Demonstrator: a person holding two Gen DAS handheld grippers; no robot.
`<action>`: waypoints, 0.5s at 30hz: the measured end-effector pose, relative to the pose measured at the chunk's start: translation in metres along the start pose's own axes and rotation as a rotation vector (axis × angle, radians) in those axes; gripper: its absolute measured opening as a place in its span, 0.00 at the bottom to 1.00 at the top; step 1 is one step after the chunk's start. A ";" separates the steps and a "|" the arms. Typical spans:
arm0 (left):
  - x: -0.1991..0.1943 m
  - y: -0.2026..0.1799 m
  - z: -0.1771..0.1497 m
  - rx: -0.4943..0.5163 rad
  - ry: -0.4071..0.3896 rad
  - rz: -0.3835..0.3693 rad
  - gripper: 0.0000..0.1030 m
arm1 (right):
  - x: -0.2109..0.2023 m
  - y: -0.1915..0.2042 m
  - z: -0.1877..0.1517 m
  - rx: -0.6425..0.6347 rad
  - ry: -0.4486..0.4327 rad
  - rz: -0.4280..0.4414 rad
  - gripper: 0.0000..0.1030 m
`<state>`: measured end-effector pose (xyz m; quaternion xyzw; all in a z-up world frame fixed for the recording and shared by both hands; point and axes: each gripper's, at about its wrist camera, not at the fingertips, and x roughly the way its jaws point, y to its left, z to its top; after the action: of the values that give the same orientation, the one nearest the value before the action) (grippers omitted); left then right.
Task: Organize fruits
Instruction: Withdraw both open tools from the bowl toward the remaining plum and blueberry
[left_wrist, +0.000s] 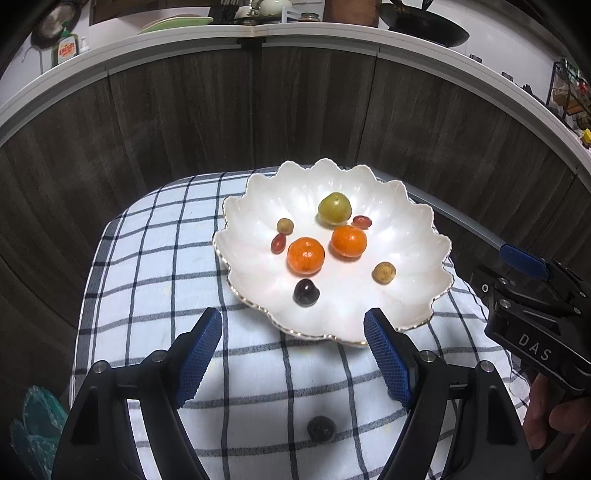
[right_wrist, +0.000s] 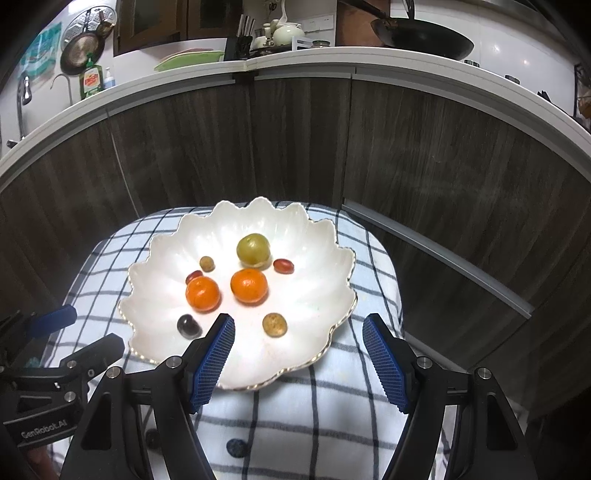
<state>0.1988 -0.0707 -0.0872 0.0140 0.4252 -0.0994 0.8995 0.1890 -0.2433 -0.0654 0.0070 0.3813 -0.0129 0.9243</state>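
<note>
one dark grape (left_wrist: 321, 428) on cloth, below open left fingers (left_wrist: 201, 354)

Dark wood cabinet fronts (left_wrist: 184, 122), white countertop (left_wrist: 314, 35)

In the left wrist view a scalloped dish (left_wrist: 417, 229) sits at frame centre on a checked cloth (left_wrist: 155, 266). In it, two mandarins (left_wrist: 306, 255) lie side by side at the middle, a pear-shaped fruit (left_wrist: 334, 208) above them, a plum (left_wrist: 306, 292) below. Another small fruit (left_wrist: 321, 428) lies on the cloth at lower centre. A counter (left_wrist: 147, 51) arcs across the top.
</note>
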 end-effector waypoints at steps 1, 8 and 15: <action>-0.001 0.000 -0.002 -0.001 0.000 0.002 0.77 | -0.001 0.001 -0.002 -0.001 0.001 0.001 0.71; -0.006 0.002 -0.019 -0.015 0.001 0.018 0.77 | -0.007 0.004 -0.014 -0.012 0.004 0.010 0.71; -0.009 0.004 -0.035 -0.023 0.001 0.027 0.77 | -0.012 0.008 -0.027 -0.026 0.010 0.024 0.71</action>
<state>0.1669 -0.0613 -0.1030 0.0097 0.4266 -0.0823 0.9007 0.1618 -0.2344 -0.0764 -0.0007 0.3860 0.0030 0.9225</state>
